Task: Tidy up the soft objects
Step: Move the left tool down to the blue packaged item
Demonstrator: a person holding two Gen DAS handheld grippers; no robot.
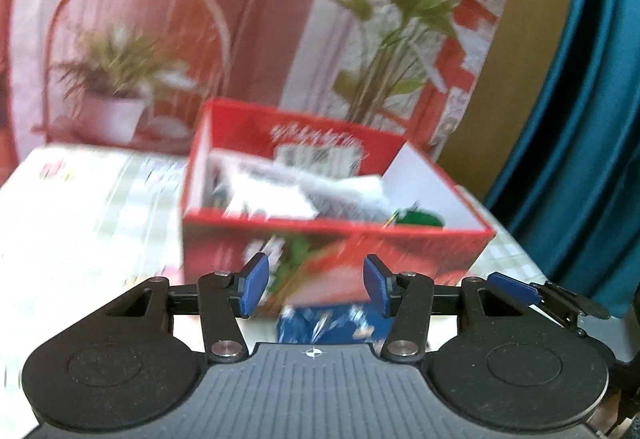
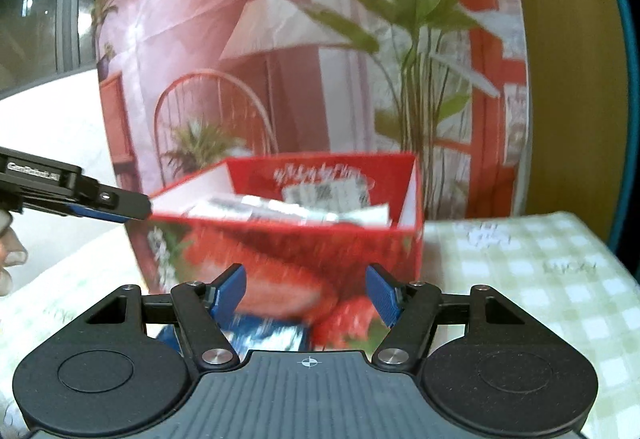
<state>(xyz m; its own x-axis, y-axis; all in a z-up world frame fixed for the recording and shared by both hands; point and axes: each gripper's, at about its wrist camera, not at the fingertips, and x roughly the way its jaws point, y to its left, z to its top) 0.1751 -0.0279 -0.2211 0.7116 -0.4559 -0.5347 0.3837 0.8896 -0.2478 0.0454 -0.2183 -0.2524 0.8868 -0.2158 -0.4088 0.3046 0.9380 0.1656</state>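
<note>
A red open box [image 1: 332, 239] stands on the checked tablecloth; it holds white and grey soft packets [image 1: 304, 195] and something green [image 1: 420, 218]. It also shows in the right wrist view [image 2: 288, 239] with the packets [image 2: 288, 209]. A blue patterned soft packet [image 1: 332, 325] lies on the table before the box, just below my open, empty left gripper [image 1: 316, 289]. My right gripper [image 2: 308, 291] is open and empty above the same blue packet [image 2: 268, 335]. Both views are blurred.
The left gripper's side [image 2: 72, 195] reaches in at the left of the right wrist view. The right gripper [image 1: 540, 293] shows at the right of the left wrist view. A printed backdrop with plants [image 2: 280, 59] hangs behind. A teal curtain [image 1: 580, 119] is on the right.
</note>
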